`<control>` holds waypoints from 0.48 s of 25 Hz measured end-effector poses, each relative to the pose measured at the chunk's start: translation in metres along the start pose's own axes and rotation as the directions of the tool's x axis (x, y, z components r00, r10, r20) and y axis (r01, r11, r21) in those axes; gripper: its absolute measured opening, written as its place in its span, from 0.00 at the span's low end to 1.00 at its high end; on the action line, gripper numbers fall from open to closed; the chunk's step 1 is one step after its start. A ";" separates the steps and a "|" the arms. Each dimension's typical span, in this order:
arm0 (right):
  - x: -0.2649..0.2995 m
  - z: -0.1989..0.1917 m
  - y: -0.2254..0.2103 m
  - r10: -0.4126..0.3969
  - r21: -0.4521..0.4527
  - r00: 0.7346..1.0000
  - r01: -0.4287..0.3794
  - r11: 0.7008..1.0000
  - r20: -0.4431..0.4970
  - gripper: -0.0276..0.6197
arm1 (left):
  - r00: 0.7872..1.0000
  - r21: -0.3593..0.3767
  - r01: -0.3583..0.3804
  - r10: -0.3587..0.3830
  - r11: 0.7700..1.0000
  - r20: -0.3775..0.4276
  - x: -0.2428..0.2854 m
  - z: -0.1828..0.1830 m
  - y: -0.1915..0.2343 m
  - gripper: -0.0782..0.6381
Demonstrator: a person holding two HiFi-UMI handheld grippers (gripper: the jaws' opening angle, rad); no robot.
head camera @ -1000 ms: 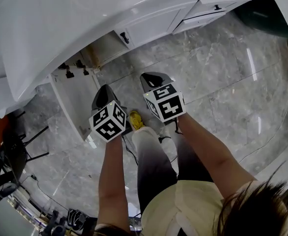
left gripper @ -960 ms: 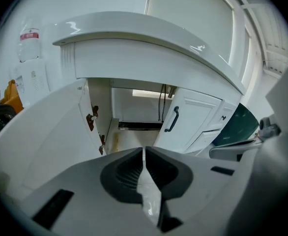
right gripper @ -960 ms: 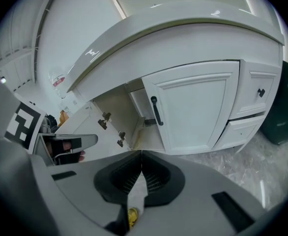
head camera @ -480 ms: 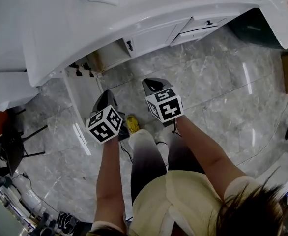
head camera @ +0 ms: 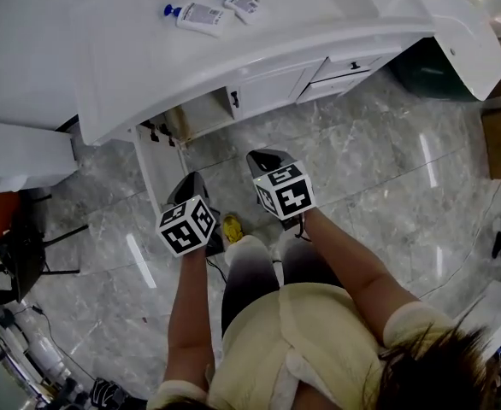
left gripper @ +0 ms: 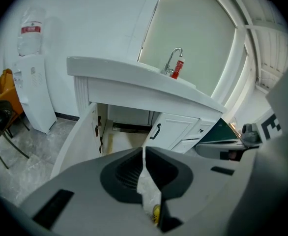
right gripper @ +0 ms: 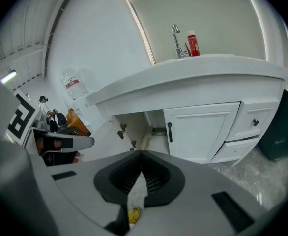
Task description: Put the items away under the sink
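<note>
Two bottles [head camera: 197,14] lie on the white table [head camera: 131,67], apparently untouched, while my left claw [left gripper: 144,156] and right claw [right gripper: 141,157], both closed on nothing, face the open cabinet [head camera: 201,114] below; I judge all stowing is left.

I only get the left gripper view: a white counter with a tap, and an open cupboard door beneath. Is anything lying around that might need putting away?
Observer: Yes. The head view shows two blue-capped bottles lying on the counter, roughly above the open cupboard.
Visitor: Is the other gripper holding anything?
Observer: No. In the right gripper view the right gripper has its jaws together on nothing.
Visitor: How near is it to those bottles?
Observer: Well apart; in the head view it hangs over the marble floor, before the person's legs.
</note>
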State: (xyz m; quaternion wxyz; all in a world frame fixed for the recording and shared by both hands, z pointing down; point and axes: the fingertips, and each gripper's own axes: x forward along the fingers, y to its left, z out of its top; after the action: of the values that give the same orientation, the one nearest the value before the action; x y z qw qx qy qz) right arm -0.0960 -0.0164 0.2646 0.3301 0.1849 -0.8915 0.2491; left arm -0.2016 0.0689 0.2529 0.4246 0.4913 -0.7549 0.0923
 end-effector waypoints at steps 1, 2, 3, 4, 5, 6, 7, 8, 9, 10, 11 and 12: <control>-0.004 0.003 0.003 0.003 -0.005 1.000 -0.003 1.000 0.003 0.08 | 1.000 -0.005 0.002 -0.002 1.000 0.007 -0.005 0.002 0.000 0.18; -0.008 0.005 0.005 0.005 -0.010 1.000 -0.005 1.000 0.006 0.08 | 1.000 -0.010 0.005 -0.005 1.000 0.014 -0.009 0.005 0.000 0.18; -0.012 0.007 0.007 0.005 -0.018 1.000 -0.005 1.000 0.008 0.08 | 1.000 -0.014 0.008 -0.008 1.000 0.020 -0.013 0.007 0.000 0.18; -0.015 0.009 0.009 0.003 -0.027 1.000 -0.002 1.000 0.010 0.08 | 1.000 -0.019 0.012 -0.011 1.000 0.027 -0.017 0.009 0.000 0.18; -0.018 0.011 0.010 -0.001 -0.037 1.000 0.002 0.999 0.012 0.08 | 0.999 -0.022 0.016 -0.015 1.000 0.033 -0.020 0.011 0.001 0.18; -0.021 0.012 0.011 -0.005 -0.044 1.000 0.006 0.999 0.016 0.08 | 0.999 -0.023 0.020 -0.019 1.000 0.038 -0.024 0.012 0.001 0.18; -0.024 0.014 0.012 -0.009 -0.047 1.000 0.010 0.999 0.020 0.08 | 0.999 -0.023 0.024 -0.023 0.999 0.041 -0.027 0.013 0.001 0.18; -0.026 0.015 0.013 -0.012 -0.045 1.000 0.013 0.999 0.025 0.08 | 0.999 -0.021 0.027 -0.026 0.999 0.044 -0.030 0.013 0.002 0.18; -0.029 0.016 0.013 -0.014 -0.041 0.999 0.015 0.999 0.030 0.08 | 0.999 -0.020 0.029 -0.028 0.999 0.045 -0.034 0.013 0.002 0.18; -0.032 0.017 0.015 -0.015 -0.036 0.999 0.016 0.999 0.033 0.08 | 0.999 -0.019 0.030 -0.030 0.999 0.045 -0.037 0.012 0.002 0.18; -0.035 0.017 0.016 -0.014 -0.033 0.999 0.015 0.999 0.034 0.08 | 0.998 -0.020 0.032 -0.031 0.999 0.046 -0.040 0.011 0.002 0.18; -0.037 0.018 0.018 -0.011 -0.032 0.999 0.012 0.999 0.034 0.08 | 0.998 -0.023 0.032 -0.031 0.999 0.047 -0.043 0.010 0.002 0.18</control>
State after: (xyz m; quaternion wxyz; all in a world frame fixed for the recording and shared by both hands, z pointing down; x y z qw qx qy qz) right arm -0.0875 -0.0055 0.2222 0.3192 0.1886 -0.8999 0.2295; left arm -0.2019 0.0929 0.2157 0.4140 0.5002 -0.7577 0.0651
